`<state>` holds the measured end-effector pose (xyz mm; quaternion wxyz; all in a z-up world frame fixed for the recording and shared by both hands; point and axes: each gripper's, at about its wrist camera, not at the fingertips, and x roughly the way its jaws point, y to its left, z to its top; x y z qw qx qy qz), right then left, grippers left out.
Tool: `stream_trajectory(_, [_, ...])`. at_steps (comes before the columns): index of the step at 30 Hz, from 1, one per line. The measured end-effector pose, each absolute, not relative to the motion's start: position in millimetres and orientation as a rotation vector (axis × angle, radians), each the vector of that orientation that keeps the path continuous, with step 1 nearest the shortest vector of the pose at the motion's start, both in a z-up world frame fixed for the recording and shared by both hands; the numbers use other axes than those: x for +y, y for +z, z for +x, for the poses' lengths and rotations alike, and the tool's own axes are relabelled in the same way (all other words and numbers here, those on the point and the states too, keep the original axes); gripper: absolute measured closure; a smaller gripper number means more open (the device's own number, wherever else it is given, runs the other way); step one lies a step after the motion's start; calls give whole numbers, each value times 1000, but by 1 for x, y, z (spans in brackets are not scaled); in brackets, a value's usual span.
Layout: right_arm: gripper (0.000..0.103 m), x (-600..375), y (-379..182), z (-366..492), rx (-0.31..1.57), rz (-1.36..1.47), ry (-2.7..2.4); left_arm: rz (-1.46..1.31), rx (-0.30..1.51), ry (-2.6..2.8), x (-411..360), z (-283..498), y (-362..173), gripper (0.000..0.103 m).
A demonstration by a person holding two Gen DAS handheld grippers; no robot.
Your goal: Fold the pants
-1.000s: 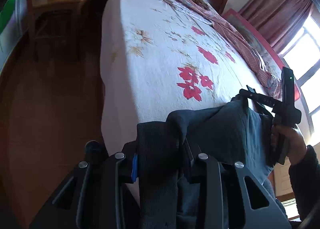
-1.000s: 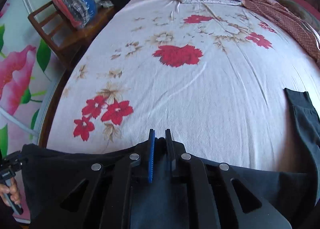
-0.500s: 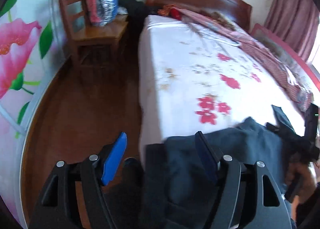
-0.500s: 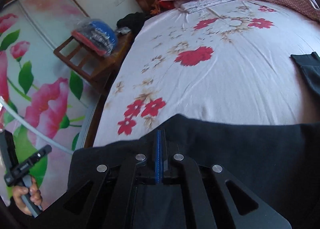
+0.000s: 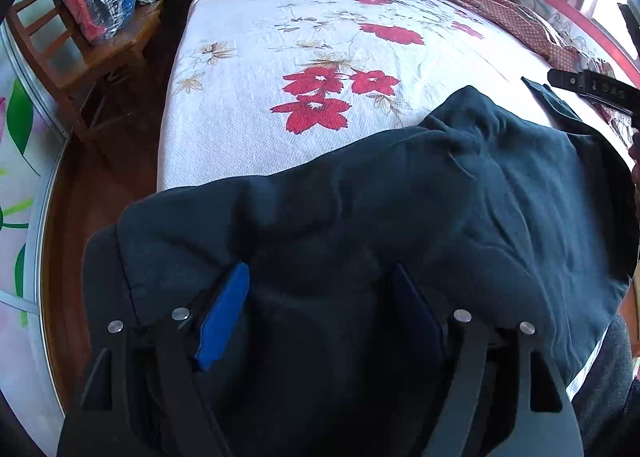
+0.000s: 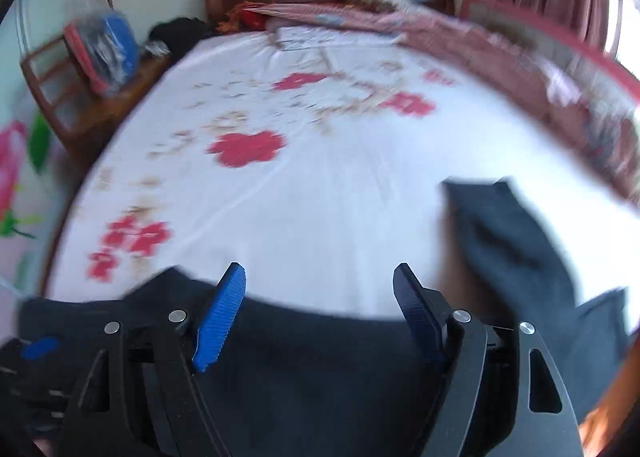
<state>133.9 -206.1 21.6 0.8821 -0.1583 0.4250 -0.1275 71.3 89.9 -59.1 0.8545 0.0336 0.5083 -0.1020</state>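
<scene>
Both pairs of jaws have just been opening and now stand spread: your left gripper (image 5: 320, 313) has let go of the dark pants (image 5: 440, 209), which only lie loose between its pads, and your right gripper (image 6: 320, 305) no longer pinches the hem it clamped a second ago. The pants now rest at six o'clock on the flowered bed (image 5: 280, 37), so I judge the lay-down done and the first fold next.

Right gripper (image 6: 320, 289) jaws just opened above dark pants (image 6: 320, 357)
</scene>
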Motion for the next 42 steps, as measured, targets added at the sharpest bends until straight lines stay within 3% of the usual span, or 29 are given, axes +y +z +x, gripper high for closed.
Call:
stream_trajectory(4, [26,-234,-42,175,1086,-787,-397,80,1051,-209,78,65,-58,21])
stream_trajectory(7, [27,-262,-53,180,1105,-758,-423,73,1035,-213,78,60,-58,21])
stream_trajectory(8, [34,-270,-49,181,1108,-698,-409,70,1032,-216,78,60,-58,21])
stream_trajectory(9, [69,-278,-49,183,1131,-681,-418,74,1027,-218,78,59,-58,20])
stream_trajectory(10, [95,-284,-47,183,1132,-645,-402,81,1025,-218,77,59,-59,20])
stream_trajectory(11, [97,-289,-42,182,1121,-588,-381,81,1024,-218,77,59,-59,20])
stream_trajectory(17, [98,-365,46,134,886,-67,-356,80,1026,-225,77,61,-59,18])
stream_trajectory(21, [98,-457,72,65,733,346,-406,80,1023,-232,77,60,-59,18])
stream_trajectory(24, [98,-527,48,6,638,643,-431,77,1023,-250,79,61,-59,18])
stream_trajectory(28, [98,-584,-27,-57,595,924,-514,83,1028,-272,80,61,-58,18])
stream_trajectory(31, [98,-595,-79,-86,636,988,-579,93,1027,-281,80,60,-58,17])
stream_trajectory(33, [98,-594,-89,-102,539,1051,-539,96,1030,-282,79,61,-58,17])
stream_trajectory(42, [98,-575,-55,-113,484,940,-596,95,1029,-301,81,61,-58,17])
